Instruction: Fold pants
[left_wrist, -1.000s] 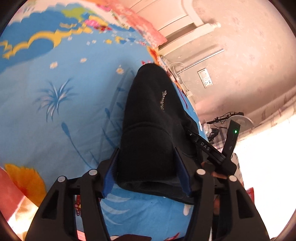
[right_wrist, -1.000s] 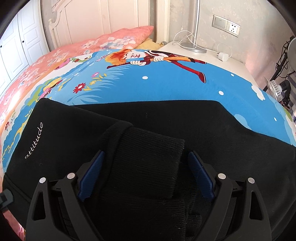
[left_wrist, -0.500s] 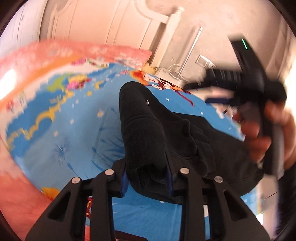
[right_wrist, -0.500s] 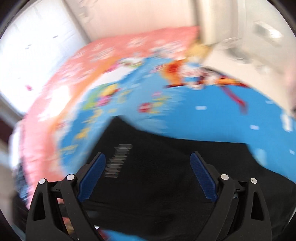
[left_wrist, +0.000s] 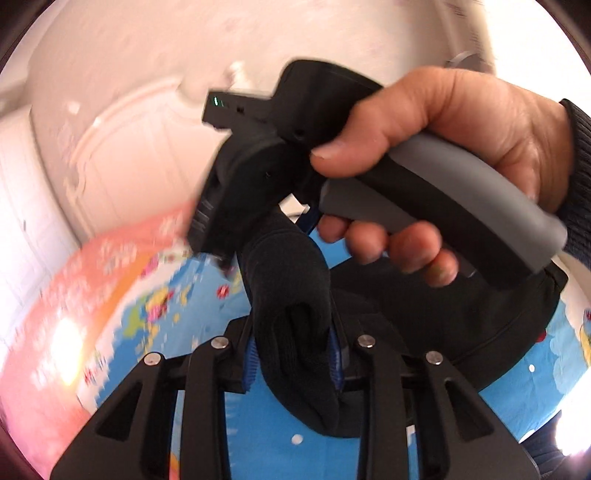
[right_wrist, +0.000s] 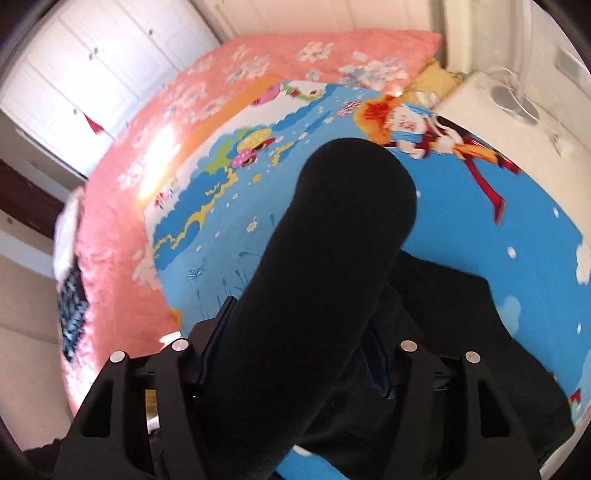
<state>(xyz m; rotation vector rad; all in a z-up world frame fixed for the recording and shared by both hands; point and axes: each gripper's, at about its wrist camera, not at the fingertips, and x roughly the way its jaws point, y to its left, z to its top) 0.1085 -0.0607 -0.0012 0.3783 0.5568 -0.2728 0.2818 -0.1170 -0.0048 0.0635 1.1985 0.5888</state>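
Looking along the left gripper (left_wrist: 293, 360), the change is plain: a second ago its blue pads stood wide around the black pants (left_wrist: 295, 295) lying on the bed, and now they are clamped on a bunched roll of the ribbed hem, lifted above the blue cartoon bedsheet (left_wrist: 207, 332). The person's right hand (left_wrist: 461, 155), gripping the handle of the right gripper, has swung in close and fills the upper half of the view. I judge that the fold is under way, with the hem end being carried over the rest of the garment. The background is smeared by motion, and the right gripper's fingers are hidden behind its own body here.

From the right wrist, the right gripper (right_wrist: 291, 350), whose pads were apart over flat cloth a second ago, is now closed on a thick rounded fold of the pants (right_wrist: 332, 258) that rises up the middle of the view. The rest of the garment lies dark on the bedsheet (right_wrist: 498, 229) at lower right; the pink quilt (right_wrist: 147, 147) lies beyond. The pads themselves are mostly covered by cloth, so how deep the bite goes cannot be told.
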